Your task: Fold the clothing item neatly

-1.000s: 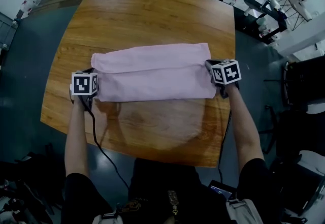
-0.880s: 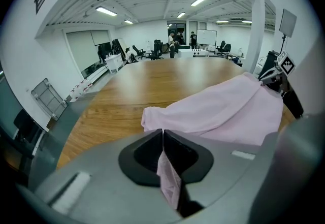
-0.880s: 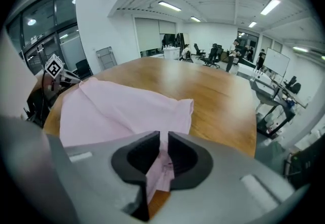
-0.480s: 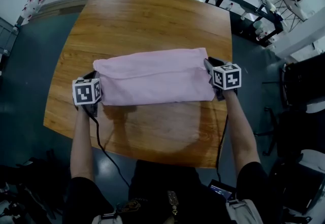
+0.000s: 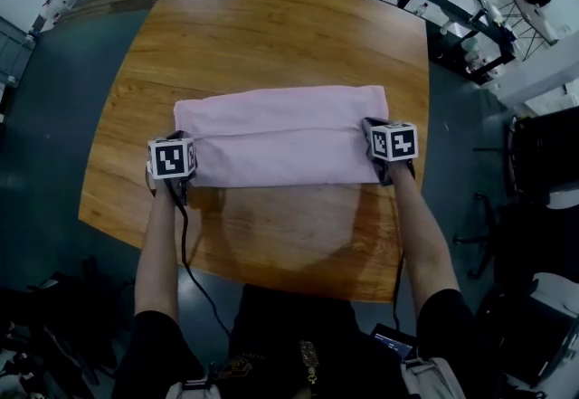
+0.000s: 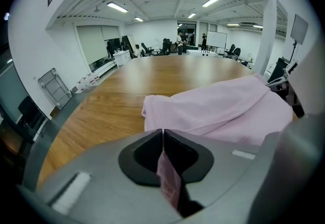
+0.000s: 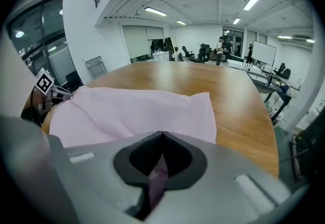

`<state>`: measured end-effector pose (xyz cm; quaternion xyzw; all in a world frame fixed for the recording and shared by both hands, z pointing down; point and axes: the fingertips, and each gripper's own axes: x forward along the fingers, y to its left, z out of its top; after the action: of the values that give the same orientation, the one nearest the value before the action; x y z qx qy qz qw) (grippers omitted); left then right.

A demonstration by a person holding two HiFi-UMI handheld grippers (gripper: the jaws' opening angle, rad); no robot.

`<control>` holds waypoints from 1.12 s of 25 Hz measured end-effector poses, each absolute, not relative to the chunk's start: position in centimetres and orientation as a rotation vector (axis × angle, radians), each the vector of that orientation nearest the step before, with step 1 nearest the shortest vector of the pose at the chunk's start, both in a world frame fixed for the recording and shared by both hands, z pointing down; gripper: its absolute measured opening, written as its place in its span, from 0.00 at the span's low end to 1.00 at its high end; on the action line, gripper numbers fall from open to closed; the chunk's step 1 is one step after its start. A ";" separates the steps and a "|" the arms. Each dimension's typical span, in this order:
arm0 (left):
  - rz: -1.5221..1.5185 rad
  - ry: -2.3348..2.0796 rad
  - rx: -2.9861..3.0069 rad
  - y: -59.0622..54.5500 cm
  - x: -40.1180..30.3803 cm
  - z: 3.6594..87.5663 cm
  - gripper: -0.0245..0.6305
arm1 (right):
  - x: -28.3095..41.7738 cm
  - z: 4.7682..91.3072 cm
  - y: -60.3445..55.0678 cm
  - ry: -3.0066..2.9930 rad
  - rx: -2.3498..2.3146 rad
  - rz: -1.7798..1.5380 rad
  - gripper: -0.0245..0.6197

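A pink garment lies folded into a wide band across the middle of the wooden table. My left gripper is at its near left corner, shut on a pinch of pink cloth that shows between the jaws in the left gripper view. My right gripper is at the near right corner. Its jaws have just been closing, and pink cloth sits clamped between them. The garment spreads out ahead of the left jaws, and the same garment lies flat ahead of the right jaws.
The table's near edge is close to the person's body. A black cable trails from the left gripper over that edge. Dark desks and equipment stand on the floor at the back right.
Both grippers rose a little with the cloth's near edge and have come back down toward the table. The garment now lies flatter, as a straighter rectangle.
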<state>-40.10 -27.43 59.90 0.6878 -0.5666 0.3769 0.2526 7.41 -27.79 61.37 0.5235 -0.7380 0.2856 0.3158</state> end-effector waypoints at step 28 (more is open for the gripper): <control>0.478 -1.455 2.341 -8.4 -22.5 42.2 0.05 | -0.8 38.7 -9.4 -2.665 1.403 0.432 0.04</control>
<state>-22.46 -8.36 42.22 0.8246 -0.5123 0.1683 0.1713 -0.81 -9.43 38.68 0.4604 -0.8749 0.1417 0.0496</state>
